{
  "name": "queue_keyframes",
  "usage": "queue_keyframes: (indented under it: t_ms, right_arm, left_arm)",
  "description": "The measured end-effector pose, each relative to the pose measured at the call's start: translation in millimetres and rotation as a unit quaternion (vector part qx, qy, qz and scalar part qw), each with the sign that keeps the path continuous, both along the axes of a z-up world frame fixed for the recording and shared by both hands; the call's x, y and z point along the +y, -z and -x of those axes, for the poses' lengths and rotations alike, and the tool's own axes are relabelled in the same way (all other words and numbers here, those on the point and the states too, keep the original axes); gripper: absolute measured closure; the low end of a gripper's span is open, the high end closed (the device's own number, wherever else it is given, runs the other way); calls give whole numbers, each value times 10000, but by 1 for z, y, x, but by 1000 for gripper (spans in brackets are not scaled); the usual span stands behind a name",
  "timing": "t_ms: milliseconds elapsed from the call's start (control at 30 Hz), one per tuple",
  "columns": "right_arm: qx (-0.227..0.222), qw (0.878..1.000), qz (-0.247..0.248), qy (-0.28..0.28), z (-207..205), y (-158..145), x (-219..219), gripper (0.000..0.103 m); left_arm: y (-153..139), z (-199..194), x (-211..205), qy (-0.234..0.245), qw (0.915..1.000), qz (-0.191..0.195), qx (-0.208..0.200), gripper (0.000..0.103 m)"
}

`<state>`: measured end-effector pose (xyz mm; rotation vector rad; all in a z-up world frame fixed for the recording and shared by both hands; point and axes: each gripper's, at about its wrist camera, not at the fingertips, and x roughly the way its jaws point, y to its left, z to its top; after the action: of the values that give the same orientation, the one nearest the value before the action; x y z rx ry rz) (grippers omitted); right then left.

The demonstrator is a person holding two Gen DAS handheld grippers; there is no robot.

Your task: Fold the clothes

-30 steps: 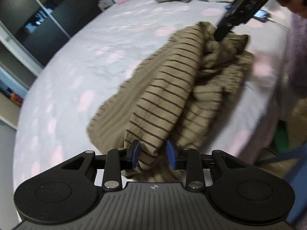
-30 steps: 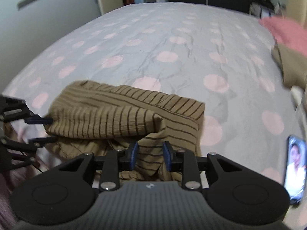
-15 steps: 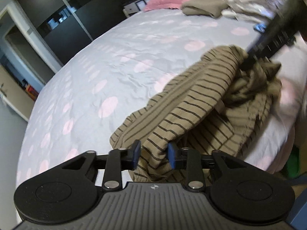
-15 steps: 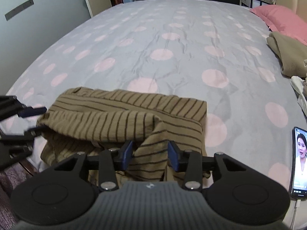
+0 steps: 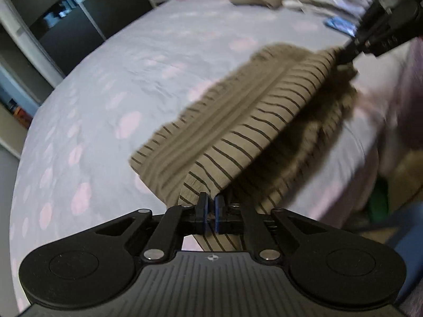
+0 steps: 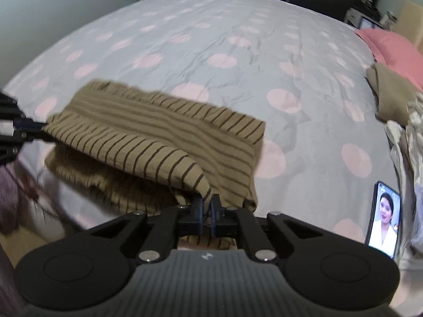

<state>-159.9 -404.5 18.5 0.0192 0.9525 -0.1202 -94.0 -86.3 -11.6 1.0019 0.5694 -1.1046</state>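
The left gripper [image 5: 211,204] is pinching the striped garment's [image 5: 246,121] near edge; the right gripper [image 5: 346,57] is clamping its far end above the spotted bedspread [image 5: 111,97].

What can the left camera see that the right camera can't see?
Only the left wrist view shows the dark sliding wardrobe doors beside the bed and the whole stretch of cloth running up to the right tool.

Only the right wrist view shows the phone's lit screen with a person on it, lying at the bed's edge.

Both show the brown striped garment, pulled taut between the left tool and the right tool, each shut on a corner. Both also show the grey bedspread with pink dots and the pink pillow.
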Motion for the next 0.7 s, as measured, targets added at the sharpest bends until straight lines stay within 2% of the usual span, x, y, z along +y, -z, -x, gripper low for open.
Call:
queue_keyframes:
  t_ms: [100, 167, 300, 367, 467, 667, 700]
  right_arm:
    - [185, 9969, 502, -576, -2, 8, 19, 97]
    - [353, 9913, 913, -874, -2, 16, 28, 97]
    - [653, 9816, 1370, -1159, -7, 34, 32, 97]
    - [722, 9806, 1327, -1252, -8, 40, 32, 97]
    - [836, 9785, 1275, -1390, -8, 47, 33, 96]
    - [743, 9878, 874, -1051, 3, 35, 20, 93]
    - [721, 9897, 775, -967, 6, 31, 18, 88]
  left_arm:
    - [10, 9, 0, 206, 9989, -339, -231, 103]
    - [19, 15, 2, 361, 9978, -500, -238, 103]
    - [45, 23, -3, 649, 9935, -883, -310, 103]
    - [55, 19, -7, 622, 9924, -1029, -249, 103]
    - [57, 9, -9, 467, 9937, -1022, 8, 102]
    - [47, 0, 7, 135, 9917, -1130, 597, 89]
    - [42, -1, 11, 81, 9923, -1033, 682, 83]
